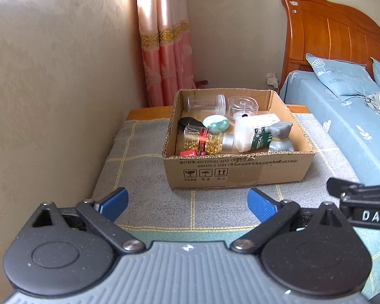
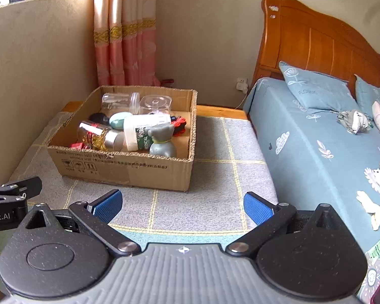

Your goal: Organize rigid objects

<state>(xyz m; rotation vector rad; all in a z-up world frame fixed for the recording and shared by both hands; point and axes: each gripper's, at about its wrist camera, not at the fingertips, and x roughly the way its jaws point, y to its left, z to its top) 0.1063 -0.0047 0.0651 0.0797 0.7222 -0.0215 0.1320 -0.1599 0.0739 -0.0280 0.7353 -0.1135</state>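
Cardboard box [image 1: 240, 169] (holding bottles) faces 2 spread hand-held grippers.

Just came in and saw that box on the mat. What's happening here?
Nothing is being held right now. Both the left hand-held gripper and right hand-held gripper hover open above the checked mat, short of the cardboard box. Inside it lie a capsule bottle, a white bottle, clear jars and a grey figurine.

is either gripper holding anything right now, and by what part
Nothing is held. The left gripper and right gripper are both open, fingers spread with only the mat between them, short of the cardboard box.
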